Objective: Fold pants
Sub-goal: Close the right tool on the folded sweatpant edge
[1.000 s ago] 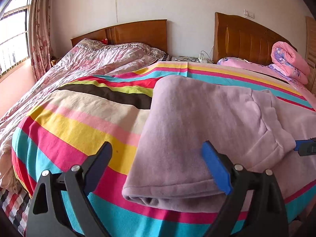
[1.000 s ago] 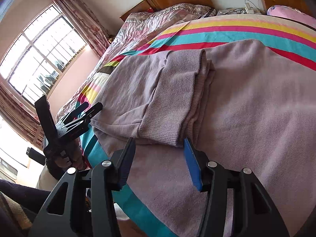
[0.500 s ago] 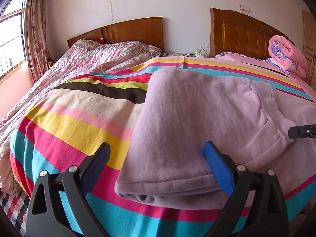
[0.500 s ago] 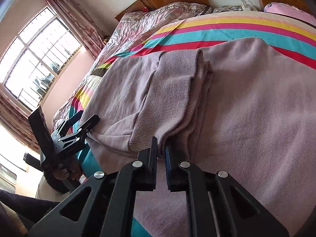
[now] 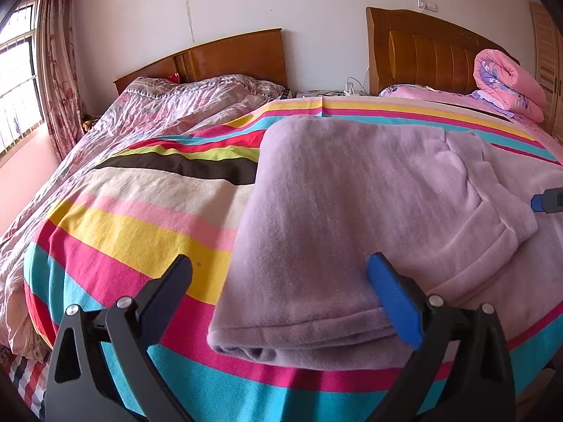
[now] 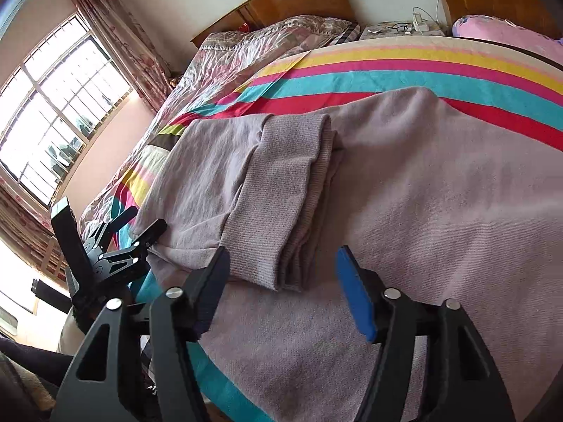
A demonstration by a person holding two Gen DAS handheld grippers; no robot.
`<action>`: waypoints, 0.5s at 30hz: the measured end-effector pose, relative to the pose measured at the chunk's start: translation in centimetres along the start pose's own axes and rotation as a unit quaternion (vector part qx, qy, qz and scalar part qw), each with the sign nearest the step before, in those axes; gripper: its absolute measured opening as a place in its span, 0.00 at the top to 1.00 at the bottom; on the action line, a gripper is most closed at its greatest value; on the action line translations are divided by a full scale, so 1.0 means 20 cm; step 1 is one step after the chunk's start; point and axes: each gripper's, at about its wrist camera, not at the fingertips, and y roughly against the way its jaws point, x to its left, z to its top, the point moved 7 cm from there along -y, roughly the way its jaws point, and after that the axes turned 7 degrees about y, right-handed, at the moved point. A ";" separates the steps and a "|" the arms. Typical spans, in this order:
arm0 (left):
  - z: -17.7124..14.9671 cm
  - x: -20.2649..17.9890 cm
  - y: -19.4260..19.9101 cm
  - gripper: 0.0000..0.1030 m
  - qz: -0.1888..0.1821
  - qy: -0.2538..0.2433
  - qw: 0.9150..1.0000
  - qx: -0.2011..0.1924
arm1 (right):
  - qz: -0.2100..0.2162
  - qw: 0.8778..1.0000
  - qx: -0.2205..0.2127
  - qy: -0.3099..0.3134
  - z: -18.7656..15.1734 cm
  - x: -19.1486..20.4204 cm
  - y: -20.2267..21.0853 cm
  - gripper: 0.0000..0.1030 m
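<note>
My left tool (image 5: 278, 299) and right tool (image 6: 281, 281) both gape, released; lilac pants (image 6: 422, 193) half-folded, ribbed cuffs (image 6: 281, 197) at 12 o'clock, further folding remaining.

Pale lilac knitted fleece pants (image 5: 352, 211), with ribbed cuffs (image 6: 281, 193) in a slightly greyer mauve, on a broad-striped cotton bedspread (image 5: 140, 218) banded in turquoise, magenta, yellow, pale pink, cream, dark brown, lime and red. Left tongs (image 5: 281, 295) and right tongs (image 6: 281, 292): black plastic frames with silver rivets, each with one black finger and one finger faced in bright blue. Also a crinkled pink-and-grey patterned quilt (image 5: 158, 116), orange-brown wooden headboards (image 5: 422, 56), a rolled pink floral duvet (image 5: 506, 84), and dusky pink floral curtains (image 5: 59, 70).
</note>
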 end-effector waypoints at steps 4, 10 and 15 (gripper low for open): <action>0.00 0.00 0.01 0.03 0.000 0.001 1.000 -0.007 | 0.006 0.999 0.031 0.012 0.00 -0.01 -0.08 0.38; 0.03 0.08 0.10 0.03 0.005 0.025 0.999 -0.035 | 0.017 0.996 0.085 0.034 -0.01 0.08 -0.16 0.67; 0.01 0.18 0.21 0.03 -0.006 0.042 0.998 -0.040 | 0.058 0.996 0.059 -0.034 -0.01 -0.02 -0.12 0.85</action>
